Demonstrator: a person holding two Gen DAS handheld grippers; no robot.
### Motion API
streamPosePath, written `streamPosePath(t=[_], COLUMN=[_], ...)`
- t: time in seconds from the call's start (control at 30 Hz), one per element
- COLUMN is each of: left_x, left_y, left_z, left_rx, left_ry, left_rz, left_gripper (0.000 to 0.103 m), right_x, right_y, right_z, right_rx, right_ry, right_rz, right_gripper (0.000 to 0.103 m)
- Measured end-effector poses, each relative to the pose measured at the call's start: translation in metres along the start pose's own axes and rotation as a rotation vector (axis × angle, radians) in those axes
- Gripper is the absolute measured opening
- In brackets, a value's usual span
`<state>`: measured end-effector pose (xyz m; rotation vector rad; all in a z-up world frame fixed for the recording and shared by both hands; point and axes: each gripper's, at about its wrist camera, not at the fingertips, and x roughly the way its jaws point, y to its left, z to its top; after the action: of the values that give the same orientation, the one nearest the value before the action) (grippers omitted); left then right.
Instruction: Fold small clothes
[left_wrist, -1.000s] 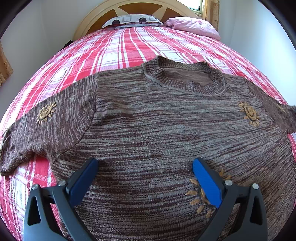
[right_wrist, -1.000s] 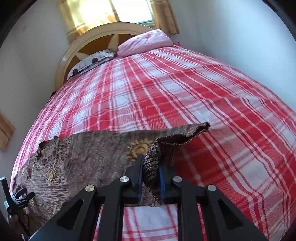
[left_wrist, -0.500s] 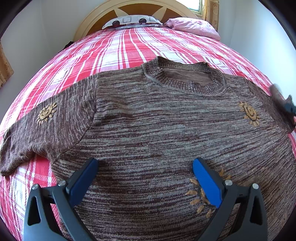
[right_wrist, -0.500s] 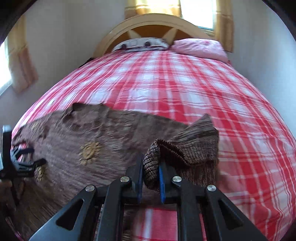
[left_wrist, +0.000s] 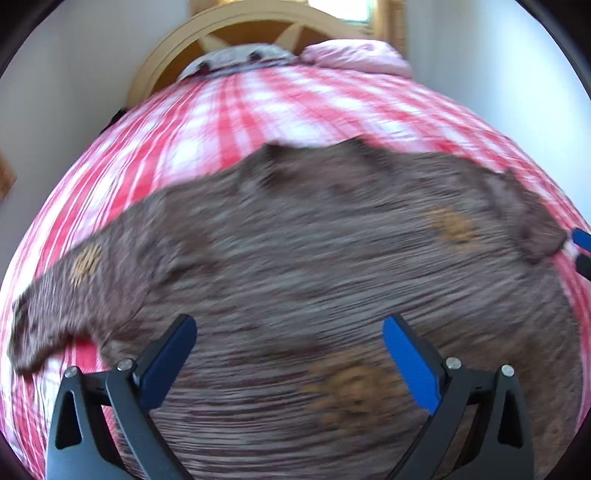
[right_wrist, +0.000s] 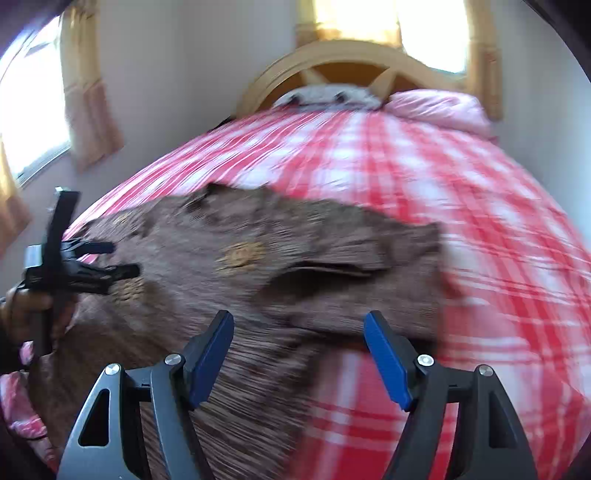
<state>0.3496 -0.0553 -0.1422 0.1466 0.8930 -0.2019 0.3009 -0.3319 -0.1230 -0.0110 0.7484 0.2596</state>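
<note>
Brown knit sweater (left_wrist: 314, 266) lies flat on the red plaid bedspread (right_wrist: 424, 177), its right sleeve (right_wrist: 369, 258) folded inward. My right gripper (right_wrist: 299, 354), clamped on that cuff half a second ago, now gapes empty; my left gripper (left_wrist: 288, 354) is wide open too, holding nothing. Risk: loose sleeve springs back, fold skews.

Right gripper (right_wrist: 298, 354) jaws spread above brown sweater (right_wrist: 258, 266); sleeve folded inward.

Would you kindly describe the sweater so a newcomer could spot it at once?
Find the bed with the red checked cover. The sweater lies spread across its near half. It is the only brown knit there, dotted with orange sun shapes.
</note>
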Motion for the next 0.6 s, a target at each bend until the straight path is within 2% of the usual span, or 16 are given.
streamPosePath(t=[0.07,0.13,0.2,0.23,0.27,0.37,0.53,0.6], left_x=[-0.009,-0.013,-0.012,-0.010,-0.006,0.006,0.026,0.036], left_y=[-0.033,-0.061,-0.089,-0.104,-0.115,-0.139,-0.167,-0.176], left_z=[0.013,0.022,0.031,0.037,0.042,0.054,0.063,0.062], left_rx=[0.067,0.131,0.197,0.223,0.233,0.228,0.221,0.242], left_ry=[-0.027,-0.046,-0.065,-0.066,-0.060,-0.034,-0.006,0.021], left_rz=[-0.043,-0.067,-0.084,-0.099,-0.116,-0.180,-0.198,-0.169], left_gripper=[0.102,0.102,0.095,0.088,0.081,0.073,0.072,0.069], right_x=[-0.010,-0.013,-0.016,-0.018,-0.022,-0.028,-0.031,-0.032], right_y=[-0.015,-0.025,-0.039,-0.046,-0.052,-0.065,-0.074,-0.074], right_z=[-0.011,-0.017,-0.025,-0.027,-0.028,-0.031,-0.036,-0.037], right_rx=[0.015,0.045,0.107,0.142,0.170,0.227,0.269,0.269], right_ry=[-0.048,-0.072,-0.096,-0.110,-0.124,-0.151,-0.162,-0.169], right_rz=[-0.089,-0.119,-0.126,-0.122,-0.121,-0.131,-0.132,-0.128], right_gripper=[0.074,0.074,0.074,0.074,0.074,0.074,0.074,0.074])
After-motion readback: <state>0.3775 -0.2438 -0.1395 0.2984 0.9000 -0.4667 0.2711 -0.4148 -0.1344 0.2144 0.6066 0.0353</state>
